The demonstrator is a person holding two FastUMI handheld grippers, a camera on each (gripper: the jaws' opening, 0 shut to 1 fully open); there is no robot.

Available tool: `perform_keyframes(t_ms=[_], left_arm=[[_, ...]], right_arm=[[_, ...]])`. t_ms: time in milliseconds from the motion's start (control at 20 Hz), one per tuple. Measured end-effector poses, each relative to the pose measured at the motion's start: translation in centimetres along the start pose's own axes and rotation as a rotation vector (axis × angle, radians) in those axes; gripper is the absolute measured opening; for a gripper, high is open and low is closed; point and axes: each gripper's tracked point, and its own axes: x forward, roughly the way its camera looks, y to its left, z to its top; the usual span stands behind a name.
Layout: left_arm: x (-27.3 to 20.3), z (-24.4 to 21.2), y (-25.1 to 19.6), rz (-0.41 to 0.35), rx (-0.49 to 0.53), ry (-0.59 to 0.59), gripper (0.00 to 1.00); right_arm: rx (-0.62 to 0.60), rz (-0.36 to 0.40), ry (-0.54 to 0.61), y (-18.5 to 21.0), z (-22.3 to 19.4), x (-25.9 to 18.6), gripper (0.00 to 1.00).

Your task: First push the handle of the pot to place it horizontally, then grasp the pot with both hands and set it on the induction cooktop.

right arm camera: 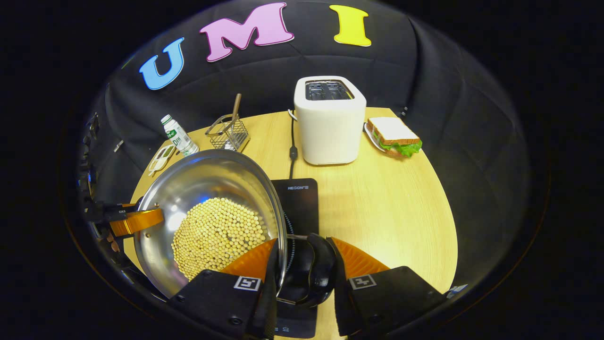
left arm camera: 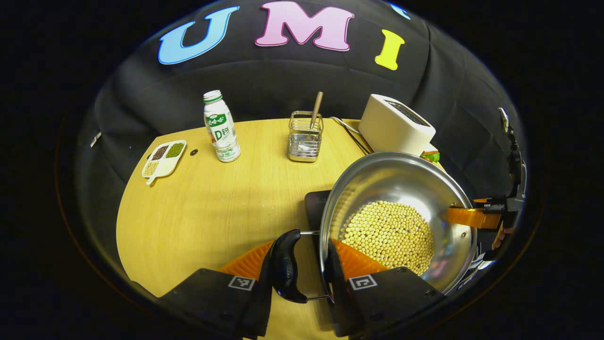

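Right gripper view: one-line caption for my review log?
Right gripper clamps the pot handle over the induction cooktop, soybeans inside.

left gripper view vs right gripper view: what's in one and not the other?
Left gripper view alone: the whole divided snack tray, with the bottle in front of it.
Right gripper view alone: the sandwich, the toaster slots, and most of the induction cooktop.
Shared: the pot of beans, lifted, with a gripper closed on each side handle: left gripper, right gripper. Also the wire holder.
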Motion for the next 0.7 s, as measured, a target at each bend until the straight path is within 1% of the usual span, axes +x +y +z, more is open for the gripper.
perform_keyframes(t_ms=[200, 350, 450, 500, 700], left_arm=[[0.9, 0.3, -1.0, 0.004, 0.004, -0.006, 0.58], [1.5, 0.2, -1.0, 0.011, 0.009, -0.011, 0.57], [1.9, -0.3, -0.7, 0.012, -0.001, 0.001, 0.57], [1.9, -0.3, -0.6, 0.007, -0.011, -0.005, 0.57], [2.1, -0.5, -0.5, 0.001, -0.028, -0.008, 0.57]], right_arm=[[0.005, 0.000, -0.002, -1.1, 0.3, 0.8, 0.53], [0.011, 0.004, 0.001, -1.2, 0.2, 1.3, 0.53], [0.005, 0.005, 0.012, -1.1, -0.2, 1.7, 0.53], [-0.001, 0.006, -0.003, -1.0, 0.2, 1.6, 0.53], [0.001, 0.011, -0.002, -0.8, 0.2, 1.8, 0.53]])
